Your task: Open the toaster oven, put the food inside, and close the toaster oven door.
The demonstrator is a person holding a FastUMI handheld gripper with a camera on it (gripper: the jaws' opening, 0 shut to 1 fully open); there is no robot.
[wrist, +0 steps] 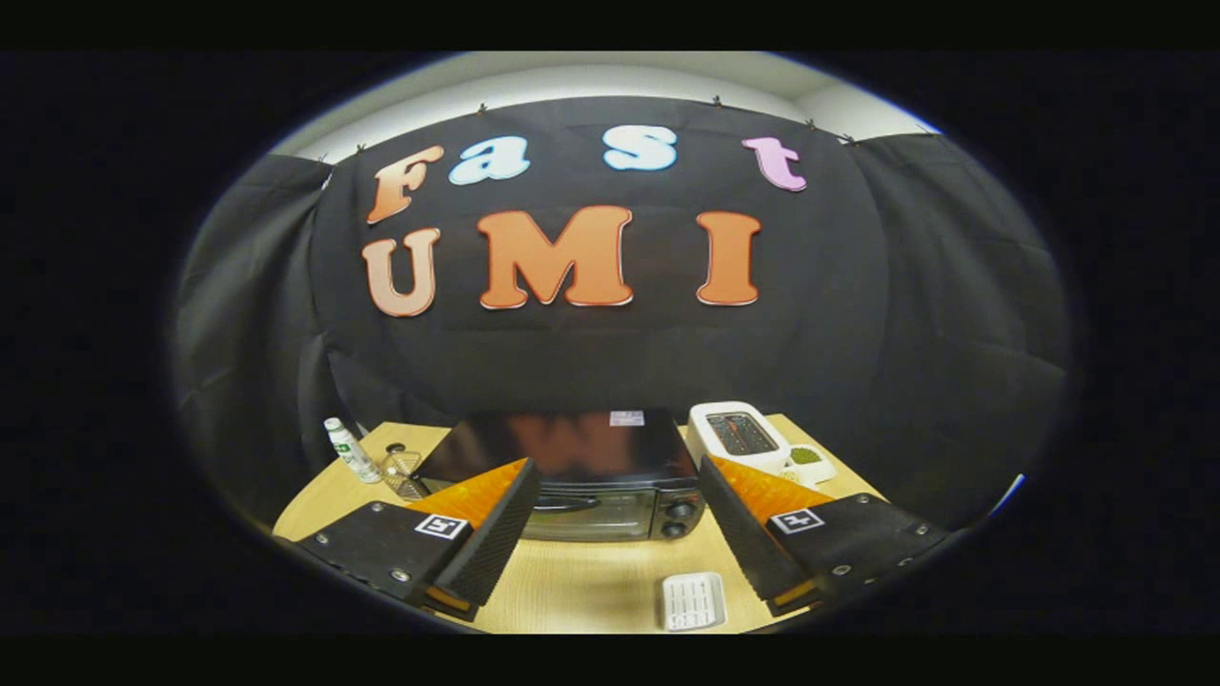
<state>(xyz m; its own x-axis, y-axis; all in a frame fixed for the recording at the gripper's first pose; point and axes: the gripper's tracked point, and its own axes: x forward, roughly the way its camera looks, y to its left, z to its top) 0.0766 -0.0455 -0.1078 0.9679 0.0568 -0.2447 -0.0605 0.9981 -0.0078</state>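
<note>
Gripper view. Gripper (616,534) held above the near part of a light wooden table (581,586), fingers (496,534) spread wide, nothing between them. Toaster oven (596,476) found standing on the table just ahead of the fingers, roughly centred in the gap, door (586,513) shut. Dark bar handle (562,502) noted along the top of the glass door; two knobs (679,519) stacked at the right of the front.

Handling, as judged: rigid metal-and-glass body, heavy enough to stay put under a pull; door likely hinged low, so best taken by the bar handle from above and drawn down. Glossy top and glass presumed slippery and breakable under a knock.

Small white ribbed tray (694,600) recorded on the table nearer than the oven, between the fingers and towards the right one; contents not made out, possibly the food carrier. White toaster (736,435) seen right of the oven, with a small white dish (806,461) of green matter beside it. To the left, a small bottle (350,450) and a clear container (404,470), contents not discernible.
</note>
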